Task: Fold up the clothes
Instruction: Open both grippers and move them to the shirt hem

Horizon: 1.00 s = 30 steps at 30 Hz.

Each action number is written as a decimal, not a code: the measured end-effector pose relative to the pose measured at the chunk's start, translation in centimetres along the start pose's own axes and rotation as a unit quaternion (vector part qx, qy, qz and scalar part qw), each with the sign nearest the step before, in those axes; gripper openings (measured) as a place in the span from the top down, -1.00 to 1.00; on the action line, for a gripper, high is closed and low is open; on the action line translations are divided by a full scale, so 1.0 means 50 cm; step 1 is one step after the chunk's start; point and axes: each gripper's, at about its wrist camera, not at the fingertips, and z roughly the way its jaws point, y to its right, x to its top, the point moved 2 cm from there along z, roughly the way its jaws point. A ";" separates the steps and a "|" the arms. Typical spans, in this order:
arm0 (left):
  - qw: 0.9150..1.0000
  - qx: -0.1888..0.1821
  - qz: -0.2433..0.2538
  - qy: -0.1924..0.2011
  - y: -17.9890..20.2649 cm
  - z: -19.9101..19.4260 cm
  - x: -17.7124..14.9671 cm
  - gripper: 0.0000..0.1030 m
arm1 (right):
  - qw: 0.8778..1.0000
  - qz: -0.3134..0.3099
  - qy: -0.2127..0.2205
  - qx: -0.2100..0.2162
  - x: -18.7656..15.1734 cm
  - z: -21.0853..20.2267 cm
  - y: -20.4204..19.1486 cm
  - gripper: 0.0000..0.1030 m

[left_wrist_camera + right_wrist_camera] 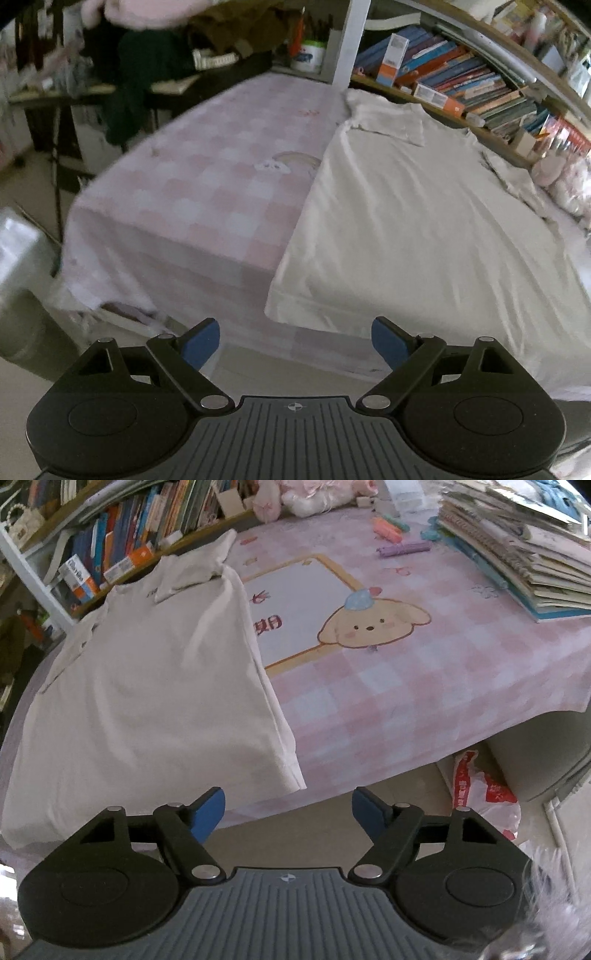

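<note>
Shirt on the table, everything placed from it.

I see the shirt point(140, 686) lying flat on the table point(388, 701), collar toward the bookshelf point(122, 542) behind it; right of the shirt sits a stack of books point(517, 554), and both my grippers hang before its near hem.

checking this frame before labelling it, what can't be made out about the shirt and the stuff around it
- White shirt, left wrist view: its right part runs past the frame edge.
- Shirt, right wrist view: small chest print is too blurred to read; the underside is hidden.
- Books on the shelf: titles too small and blurred.
- Dark clothes, left wrist view: smeared, cut by the top edge.
</note>
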 end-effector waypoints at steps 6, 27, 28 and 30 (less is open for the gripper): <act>1.000 -0.018 -0.001 -0.003 -0.014 0.011 0.003 -0.77 | 1.000 -0.003 -0.023 0.009 0.009 0.015 0.010 -0.34; 0.986 -0.109 -0.118 -0.035 -0.093 0.115 0.057 -0.40 | 0.995 0.050 -0.061 0.054 0.081 0.045 0.046 -0.21; 0.984 -0.115 -0.128 -0.037 -0.098 0.121 0.059 -0.40 | 0.995 0.053 -0.066 0.060 0.084 0.050 0.045 -0.21; 0.981 -0.122 -0.142 -0.044 -0.104 0.133 0.062 -0.40 | 0.994 0.055 -0.075 0.063 0.089 0.060 0.042 -0.20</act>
